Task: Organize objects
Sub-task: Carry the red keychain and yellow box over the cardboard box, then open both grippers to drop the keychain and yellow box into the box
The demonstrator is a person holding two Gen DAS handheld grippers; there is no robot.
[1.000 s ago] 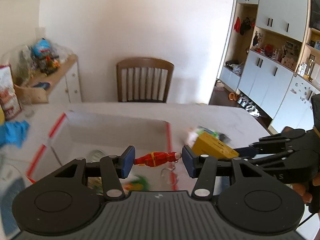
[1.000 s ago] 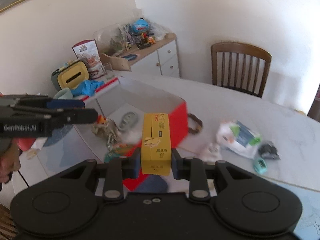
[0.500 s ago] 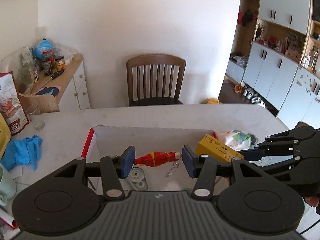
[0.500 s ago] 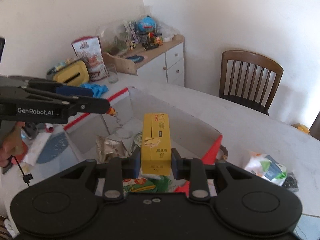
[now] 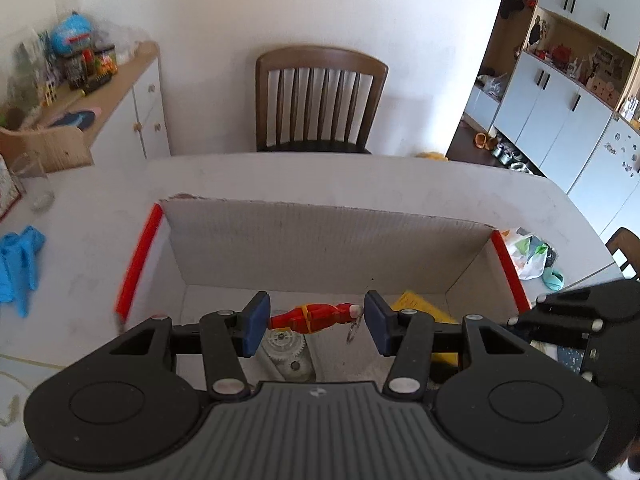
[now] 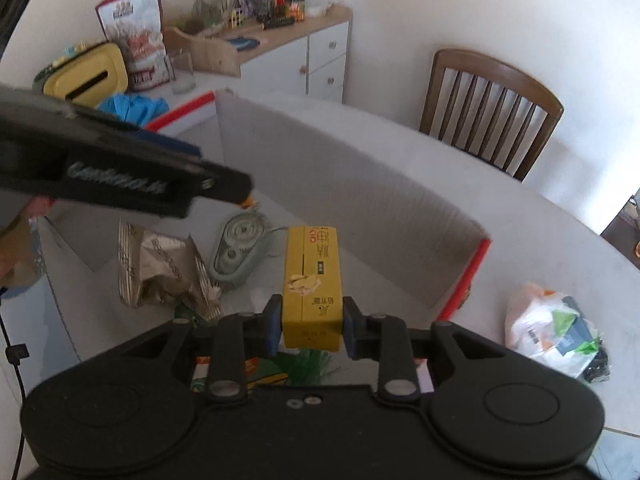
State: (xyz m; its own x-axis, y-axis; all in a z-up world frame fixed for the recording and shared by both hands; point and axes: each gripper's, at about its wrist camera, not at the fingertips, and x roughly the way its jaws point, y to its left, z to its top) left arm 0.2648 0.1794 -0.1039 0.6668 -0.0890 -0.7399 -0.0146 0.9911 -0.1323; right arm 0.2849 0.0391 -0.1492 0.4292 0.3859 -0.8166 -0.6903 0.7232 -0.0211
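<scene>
While my left gripper pinches a small red-and-yellow toy figure above the open red-edged cardboard box, my right gripper clamps a yellow rectangular carton there too. The box sits on a pale, possibly marble, tabletop; a brown slatted wooden chair stands at twelve o'clock.

matt cardboard box, wood chair
</scene>
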